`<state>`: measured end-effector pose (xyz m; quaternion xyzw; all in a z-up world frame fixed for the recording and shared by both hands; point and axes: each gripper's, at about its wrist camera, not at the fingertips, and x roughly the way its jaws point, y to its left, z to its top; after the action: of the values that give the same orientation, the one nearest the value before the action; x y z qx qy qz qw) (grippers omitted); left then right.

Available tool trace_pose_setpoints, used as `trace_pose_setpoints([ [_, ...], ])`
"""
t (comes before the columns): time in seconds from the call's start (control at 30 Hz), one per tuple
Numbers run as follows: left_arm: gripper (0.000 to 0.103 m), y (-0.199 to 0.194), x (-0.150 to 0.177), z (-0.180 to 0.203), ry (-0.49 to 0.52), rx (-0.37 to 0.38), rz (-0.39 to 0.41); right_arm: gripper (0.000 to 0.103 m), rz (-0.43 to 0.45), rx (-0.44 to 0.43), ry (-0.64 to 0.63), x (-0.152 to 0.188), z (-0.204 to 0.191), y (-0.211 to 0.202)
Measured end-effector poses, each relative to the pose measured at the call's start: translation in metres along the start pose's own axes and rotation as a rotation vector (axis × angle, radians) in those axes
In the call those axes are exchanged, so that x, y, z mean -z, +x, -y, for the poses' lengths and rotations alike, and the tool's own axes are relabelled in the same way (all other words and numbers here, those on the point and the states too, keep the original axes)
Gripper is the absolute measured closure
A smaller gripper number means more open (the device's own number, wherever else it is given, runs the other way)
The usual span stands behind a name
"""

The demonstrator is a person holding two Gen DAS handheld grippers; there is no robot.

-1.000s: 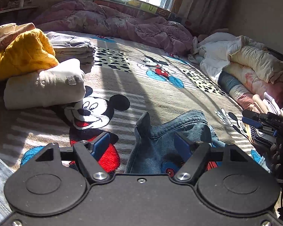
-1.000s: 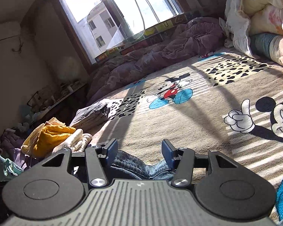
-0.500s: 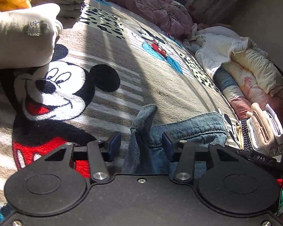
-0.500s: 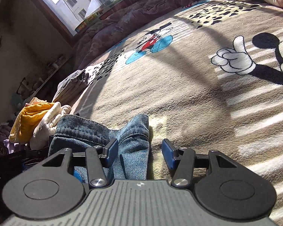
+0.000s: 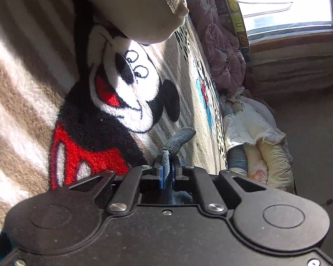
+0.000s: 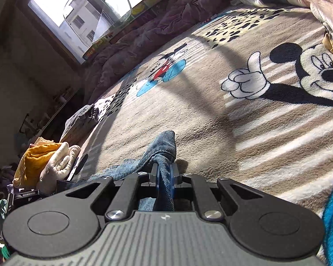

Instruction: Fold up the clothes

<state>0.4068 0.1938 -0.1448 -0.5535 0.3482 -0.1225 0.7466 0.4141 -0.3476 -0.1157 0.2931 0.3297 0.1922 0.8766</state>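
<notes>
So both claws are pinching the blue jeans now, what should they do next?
Probably lift a little and pull apart. The left claw and right claw each pinch a bunched corner of the denim garment, which lies crumpled on the blanket; stretching it flat seems needed before folding.

We are in a home bedroom. A bed spreads before us under a plush cartoon-mouse blanket [image 6: 244,115] in beige stripes, with a rumpled purple quilt [image 6: 144,37] bunched along the sunlit window [image 6: 82,6]. We see pillows and bedding [image 5: 262,146] heaped against the wall, and folded clothes stacked at the bed's edge: a yellow garment [image 6: 37,157], a cream one [image 6: 60,161], a grey pile [image 6: 80,122]. A cluttered shelf [image 6: 62,97] lines the dim wall.
</notes>
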Motion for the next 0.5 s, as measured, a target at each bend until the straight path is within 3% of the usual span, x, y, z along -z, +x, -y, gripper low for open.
trace_pose_setpoints([
  [0.17, 0.094, -0.005, -0.007, -0.004, -0.067, 0.018, 0.002, 0.090, -0.017, 0.066, 0.025, 0.004, 0.008, 0.007],
  [0.27, 0.087, -0.013, -0.010, 0.006, -0.003, -0.011, 0.045, 0.081, 0.009, 0.115, -0.019, 0.000, 0.000, 0.000],
  [0.33, 0.082, -0.027, -0.010, 0.028, 0.182, -0.139, 0.124, 0.080, 0.027, 0.159, -0.086, -0.002, -0.011, -0.003],
  [0.37, 0.082, -0.032, -0.007, 0.045, 0.326, -0.240, 0.155, 0.080, 0.019, 0.162, -0.112, 0.000, -0.014, 0.000],
  [0.43, 0.082, -0.035, 0.007, 0.078, 0.603, -0.359, 0.200, 0.080, 0.003, 0.170, -0.164, 0.004, -0.020, 0.007],
  [0.5, 0.082, -0.029, 0.022, 0.098, 0.743, -0.304, 0.163, 0.080, -0.013, 0.177, -0.215, 0.008, -0.025, 0.014],
])
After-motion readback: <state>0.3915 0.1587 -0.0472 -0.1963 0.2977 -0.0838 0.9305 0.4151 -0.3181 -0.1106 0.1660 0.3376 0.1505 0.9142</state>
